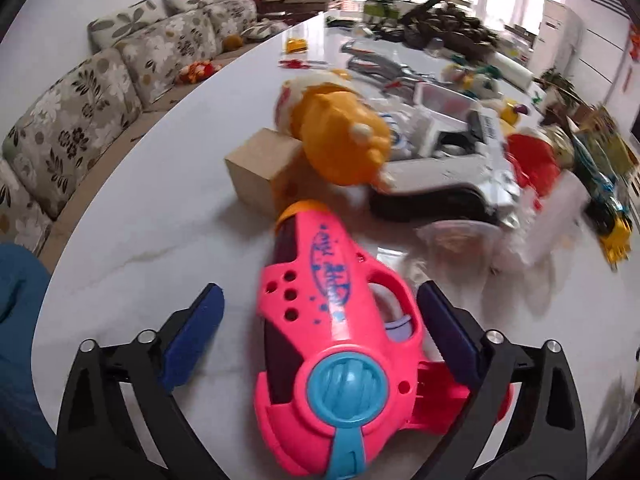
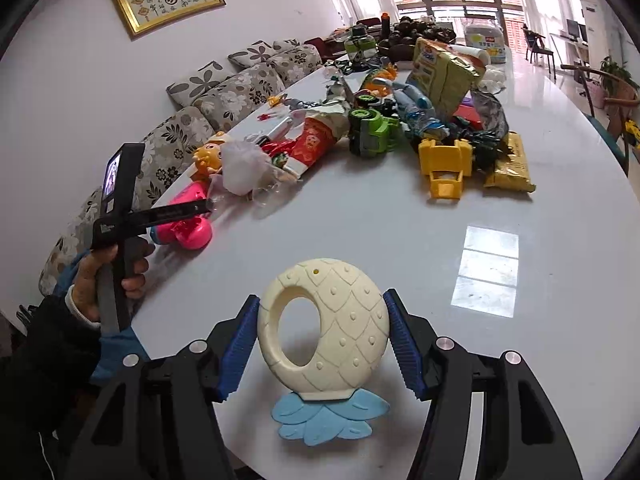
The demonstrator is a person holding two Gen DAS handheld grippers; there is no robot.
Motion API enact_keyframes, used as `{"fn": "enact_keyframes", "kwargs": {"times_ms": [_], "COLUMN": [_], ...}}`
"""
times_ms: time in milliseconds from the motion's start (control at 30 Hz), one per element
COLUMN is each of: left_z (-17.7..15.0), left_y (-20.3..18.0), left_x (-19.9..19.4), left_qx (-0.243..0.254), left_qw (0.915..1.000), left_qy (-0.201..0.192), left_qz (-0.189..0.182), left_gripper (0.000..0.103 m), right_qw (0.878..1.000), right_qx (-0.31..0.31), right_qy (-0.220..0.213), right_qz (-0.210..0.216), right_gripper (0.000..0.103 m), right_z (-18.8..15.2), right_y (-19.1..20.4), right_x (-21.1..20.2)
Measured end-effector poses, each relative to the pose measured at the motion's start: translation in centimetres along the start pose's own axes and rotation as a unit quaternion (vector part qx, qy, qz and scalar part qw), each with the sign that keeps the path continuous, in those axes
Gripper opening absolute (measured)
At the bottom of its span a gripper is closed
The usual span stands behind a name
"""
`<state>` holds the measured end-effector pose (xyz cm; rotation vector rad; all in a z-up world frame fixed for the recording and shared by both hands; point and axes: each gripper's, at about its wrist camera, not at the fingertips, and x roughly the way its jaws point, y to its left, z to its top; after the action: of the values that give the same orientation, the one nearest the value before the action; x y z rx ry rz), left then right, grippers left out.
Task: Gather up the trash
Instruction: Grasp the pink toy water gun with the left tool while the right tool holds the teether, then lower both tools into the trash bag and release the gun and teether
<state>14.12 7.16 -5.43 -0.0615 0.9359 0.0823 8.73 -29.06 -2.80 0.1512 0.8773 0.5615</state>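
Observation:
My left gripper (image 1: 326,320) is open low over the white table (image 1: 152,240). A pink toy water gun (image 1: 336,336) lies between its blue pads; the right one is close to the toy and the left one stands well apart. My right gripper (image 2: 322,344) is shut on a cream pineapple-shaped toy (image 2: 344,320) with blue leaves, a pad pressing on each side. Trash lies in the pile beyond: a crumpled clear plastic bag (image 2: 244,168), a red snack wrapper (image 2: 316,140), a tall yellow snack bag (image 2: 444,72) and a gold packet (image 2: 512,168).
A cardboard box (image 1: 260,168) and an orange plush toy (image 1: 340,140) sit just past the pink gun. A green toy truck (image 2: 372,128) and a yellow plastic toy (image 2: 444,168) stand mid-table. A floral sofa (image 1: 72,128) runs along the table's left edge. A hand (image 2: 86,284) holds the left gripper.

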Motion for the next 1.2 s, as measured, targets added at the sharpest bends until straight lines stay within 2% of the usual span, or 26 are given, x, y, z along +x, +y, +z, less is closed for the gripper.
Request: {"fn": "enact_keyframes", "kwargs": {"times_ms": [33,67,100,267,400,533,667,767,900,1000,1067,1133,1167,1200], "left_z": [-0.2,-0.4,-0.5,-1.4,-2.9,-4.3,-7.2,-10.7,-16.4,-20.1,-22.5,-24.5,-25.4,-26.3], "left_y": [0.0,-0.2,-0.4,-0.5,-1.7,-2.6,-3.7,-3.9,-3.1,-2.4,-2.4,-2.6,-2.6,-2.7], "left_x": [-0.3,-0.5,-0.8,-1.2,-3.4,-6.6,-10.9,-13.9,-16.0,-15.1,-12.6,-8.9,-7.6,-5.7], "left_qx": [0.005,0.013,0.018,0.008,0.028,0.037,0.071,0.097,0.122,0.137,0.149,0.176,0.181,0.192], "left_qw": [0.9999,0.9996,0.9995,0.9994,0.9982,0.996,0.9911,0.9871,0.9837,0.9827,0.9819,0.9741,0.9728,0.9693], "left_qy": [-0.008,-0.015,-0.02,-0.026,-0.05,-0.072,-0.097,-0.1,-0.072,-0.031,0.014,0.07,0.084,0.103], "left_qz": [-0.008,-0.019,-0.019,-0.023,-0.019,-0.036,-0.058,-0.079,-0.112,-0.121,-0.116,-0.124,-0.117,-0.113], "left_gripper": [0.087,0.074,0.069,0.068,0.068,0.068,0.068,0.068,0.068,0.068,0.068,0.069,0.069,0.073], "right_qw": [1.0,1.0,1.0,1.0,1.0,1.0,0.999,0.997,0.994,0.991,0.989,0.984,0.98,0.976], "right_qx": [0.0,0.001,0.002,-0.004,-0.01,-0.012,-0.027,-0.046,-0.065,-0.067,-0.05,-0.042,-0.042,-0.042], "right_qy": [0.001,0.002,0.003,-0.003,-0.011,-0.019,-0.022,-0.013,0.024,0.071,0.106,0.15,0.176,0.198], "right_qz": [-0.002,-0.005,-0.006,-0.01,-0.003,0.014,0.037,0.056,0.084,0.088,0.092,0.09,0.084,0.077], "right_gripper": [0.061,0.061,0.061,0.061,0.061,0.061,0.061,0.061,0.061,0.061,0.061,0.062,0.063,0.071], "right_z": [0.0,0.0,0.1,0.1,0.0,-0.7,-2.7,-5.2,-9.2,-12.7,-14.4,-16.3,-17.3,-18.0], "right_y": [0.1,0.1,0.3,1.2,2.5,4.0,6.2,7.8,9.3,9.5,8.8,8.1,7.6,7.4], "right_x": [0.1,0.1,0.1,-0.3,-1.1,-1.9,-3.9,-5.5,-6.1,-4.4,-2.4,1.1,3.2,4.7]}}
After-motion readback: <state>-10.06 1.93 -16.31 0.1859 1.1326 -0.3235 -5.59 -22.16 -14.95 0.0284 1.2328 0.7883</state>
